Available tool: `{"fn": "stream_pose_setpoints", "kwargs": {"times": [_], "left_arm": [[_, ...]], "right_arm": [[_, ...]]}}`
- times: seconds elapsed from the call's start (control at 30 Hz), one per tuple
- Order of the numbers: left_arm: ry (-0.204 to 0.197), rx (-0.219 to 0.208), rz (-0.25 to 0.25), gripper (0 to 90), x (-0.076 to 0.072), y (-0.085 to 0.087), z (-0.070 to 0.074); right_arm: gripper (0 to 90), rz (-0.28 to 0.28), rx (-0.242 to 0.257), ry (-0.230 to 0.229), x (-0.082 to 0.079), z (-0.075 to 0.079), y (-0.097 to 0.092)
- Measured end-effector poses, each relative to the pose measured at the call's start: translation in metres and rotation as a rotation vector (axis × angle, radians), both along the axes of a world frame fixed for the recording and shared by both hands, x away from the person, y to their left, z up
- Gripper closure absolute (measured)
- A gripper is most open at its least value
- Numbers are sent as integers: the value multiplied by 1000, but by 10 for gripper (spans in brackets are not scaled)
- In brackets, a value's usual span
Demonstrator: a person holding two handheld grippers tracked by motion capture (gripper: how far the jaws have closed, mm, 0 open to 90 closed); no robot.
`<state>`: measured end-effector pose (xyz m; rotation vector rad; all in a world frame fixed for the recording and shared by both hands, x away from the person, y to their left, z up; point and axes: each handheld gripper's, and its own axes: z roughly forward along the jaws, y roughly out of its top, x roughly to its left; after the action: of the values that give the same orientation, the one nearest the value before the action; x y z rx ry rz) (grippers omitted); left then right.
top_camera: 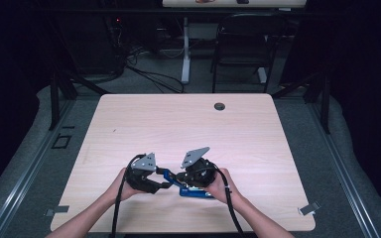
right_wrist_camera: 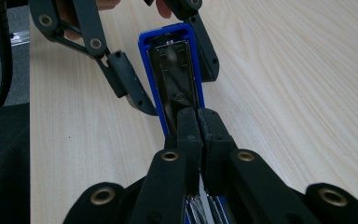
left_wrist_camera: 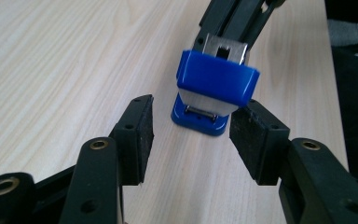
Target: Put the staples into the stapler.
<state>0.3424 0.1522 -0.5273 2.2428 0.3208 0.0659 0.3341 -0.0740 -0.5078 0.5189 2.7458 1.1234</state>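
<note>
Pale wood-grain tabletop (top_camera: 188, 124) w/ a small round grommet hole (top_camera: 220, 106) near its far edge; dark room behind, black folding chair (top_camera: 241, 47) and white desk leg (top_camera: 185, 54) on grey carpet.

Blue plastic stapler w/ shiny metal magazine (top_camera: 191, 191) sits near the table's front edge, centre, between both hands. In the high view its blue arm angles up toward the left gripper (top_camera: 164, 179). In the left gripper view the stapler (left_wrist_camera: 214, 81) stands open, top arm raised off the blue base, front end facing the camera.

Left gripper (left_wrist_camera: 191, 135): jaws partly apart, one pad either side of the stapler's front end, not pressing it. The right gripper view shows the same jaws flanking the far tip of the stapler (right_wrist_camera: 172, 74); contact there can't be told for sure.

Right gripper (right_wrist_camera: 198, 123): pads nearly together, pinched on the stapler's rear part, the metal magazine running away from the tips. In the high view right gripper (top_camera: 191, 178) sits over the stapler, hand behind it.

Grey three-cornered plates top both grippers; black cables trail back along the forearms.
</note>
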Motion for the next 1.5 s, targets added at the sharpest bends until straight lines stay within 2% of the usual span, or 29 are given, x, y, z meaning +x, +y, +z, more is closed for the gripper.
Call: {"fn": "stream_pose_setpoints", "kwargs": {"times": [0.1,0.13,0.23,0.6,0.7,0.9,1.03,1.33,1.5], "left_arm": [[-16,-20,-6,506,-2,-1,3],[-23,-39,-12,529,-3,-2,3],[-34,-55,-31,618,-5,-5,6],[-43,-74,-55,633,-5,-9,6],[-43,-91,-55,638,-5,-11,6],[-46,-85,-57,638,-5,-12,7],[-52,-78,-55,637,-5,-14,8],[-65,-89,-47,633,-6,-18,8],[-65,-110,-47,634,-6,-22,8]], "right_arm": [[885,1,7,1,0,0,-1],[886,1,8,3,0,0,-2],[887,3,0,4,0,2,-3],[890,7,7,-12,-2,8,-8],[891,9,13,-23,-4,11,-9],[895,21,43,-42,-9,20,-12],[897,27,32,-55,-10,22,-11],[900,15,48,-51,-9,22,-16],[899,10,50,-47,-8,24,-20]]}}
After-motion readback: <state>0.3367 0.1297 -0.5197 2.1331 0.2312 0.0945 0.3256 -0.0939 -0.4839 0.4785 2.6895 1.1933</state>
